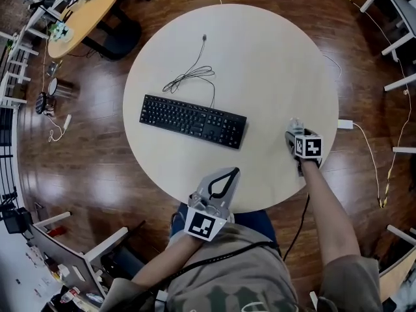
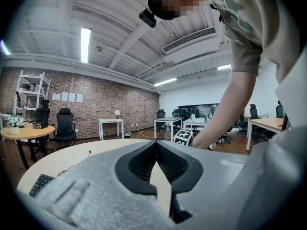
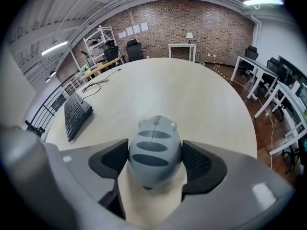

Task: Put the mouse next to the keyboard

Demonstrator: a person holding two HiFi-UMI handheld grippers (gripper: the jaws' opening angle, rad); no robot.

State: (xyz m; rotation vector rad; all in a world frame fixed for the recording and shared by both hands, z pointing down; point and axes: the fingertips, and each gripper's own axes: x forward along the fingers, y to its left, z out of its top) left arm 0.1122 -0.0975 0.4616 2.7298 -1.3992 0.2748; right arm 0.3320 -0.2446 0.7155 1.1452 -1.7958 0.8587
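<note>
A black keyboard (image 1: pixel 193 120) lies left of centre on the round pale table (image 1: pixel 260 57), its cable (image 1: pixel 192 75) coiled behind it. My right gripper (image 1: pixel 296 134) is over the table's right part, to the right of the keyboard. The right gripper view shows my right gripper (image 3: pixel 154 163) shut on a grey striped mouse (image 3: pixel 153 152), with a pad pressing each side. The keyboard (image 3: pixel 76 111) lies far off to the left there. I cannot tell whether the mouse touches the table. My left gripper (image 1: pixel 231 173) hovers at the near table edge, shut and holding nothing. Its jaws meet at the tips (image 2: pixel 156 143).
Dark wooden floor surrounds the table. A yellow-topped table (image 1: pixel 91 8) stands at the far left and white desk frames (image 1: pixel 396 18) at the right. A white adapter (image 1: pixel 344 123) with a cord sits just off the table's right edge. Bare tabletop lies between the keyboard and the right gripper.
</note>
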